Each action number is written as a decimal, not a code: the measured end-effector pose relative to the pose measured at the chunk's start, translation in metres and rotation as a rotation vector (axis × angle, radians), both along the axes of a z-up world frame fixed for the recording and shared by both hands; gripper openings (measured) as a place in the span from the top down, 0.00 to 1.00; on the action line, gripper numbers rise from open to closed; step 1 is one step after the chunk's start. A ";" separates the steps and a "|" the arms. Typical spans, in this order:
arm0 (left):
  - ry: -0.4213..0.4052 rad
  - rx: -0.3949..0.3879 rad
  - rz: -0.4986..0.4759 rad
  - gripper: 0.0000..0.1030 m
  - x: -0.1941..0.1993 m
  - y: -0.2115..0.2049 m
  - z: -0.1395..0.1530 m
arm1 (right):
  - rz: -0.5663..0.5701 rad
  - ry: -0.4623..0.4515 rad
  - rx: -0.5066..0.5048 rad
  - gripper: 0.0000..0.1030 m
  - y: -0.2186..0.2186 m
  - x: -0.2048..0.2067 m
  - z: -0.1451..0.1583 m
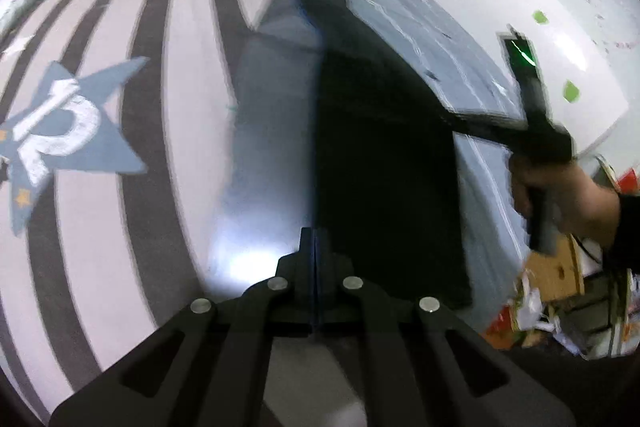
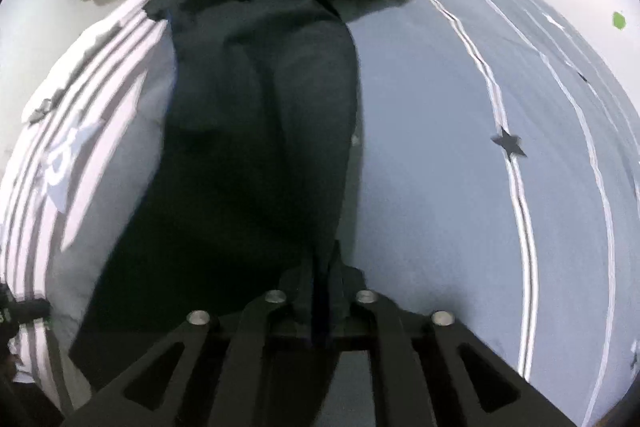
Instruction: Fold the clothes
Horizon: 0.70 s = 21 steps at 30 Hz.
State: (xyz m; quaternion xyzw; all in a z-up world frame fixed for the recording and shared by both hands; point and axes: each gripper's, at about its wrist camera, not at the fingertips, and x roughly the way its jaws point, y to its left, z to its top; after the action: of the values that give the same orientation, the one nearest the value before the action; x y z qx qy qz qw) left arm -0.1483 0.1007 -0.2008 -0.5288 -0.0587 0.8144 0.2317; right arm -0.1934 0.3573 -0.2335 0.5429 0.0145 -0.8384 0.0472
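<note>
So the black garment (image 2: pixel 256 115) is laid out long on the bed (image 2: pixel 432 155), half on the blue-grey sheet and half over the striped duvet (image 1: pixel 100 227). The right claw (image 2: pixel 320 279) has a bunch of that dark cloth pinched between its fingers. The left claw (image 1: pixel 316 251) is clenched tight right at the garment's edge, but it's too blurry to tell if it's actually got any fabric.
</note>
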 end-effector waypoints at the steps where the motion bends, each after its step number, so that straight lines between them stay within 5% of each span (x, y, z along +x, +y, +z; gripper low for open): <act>1: 0.019 -0.019 0.032 0.91 -0.019 -0.009 -0.001 | -0.023 -0.001 0.000 0.74 0.003 -0.003 0.001; 5: 0.113 -0.089 0.144 0.68 -0.103 -0.040 -0.004 | -0.120 0.089 -0.003 0.45 0.016 -0.030 0.020; 8: 0.201 -0.142 0.215 0.56 -0.174 -0.061 -0.007 | -0.184 0.155 -0.030 0.43 0.021 -0.070 0.033; 15: 0.313 -0.211 0.311 0.54 -0.335 -0.086 -0.021 | -0.153 0.286 -0.076 0.39 0.004 -0.217 0.055; 18: 0.340 -0.194 0.329 0.53 -0.389 -0.086 -0.030 | -0.196 0.303 -0.135 0.25 0.010 -0.271 0.058; 21: 0.339 -0.226 0.332 0.51 -0.433 -0.077 -0.033 | -0.235 0.298 -0.163 0.24 0.009 -0.308 0.055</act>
State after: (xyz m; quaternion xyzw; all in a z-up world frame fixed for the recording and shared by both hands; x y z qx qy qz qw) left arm -0.5816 0.0238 -0.2341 -0.3902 -0.0136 0.9197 0.0407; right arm -0.5016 0.3659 -0.1786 0.4054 -0.1100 -0.9075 -0.0096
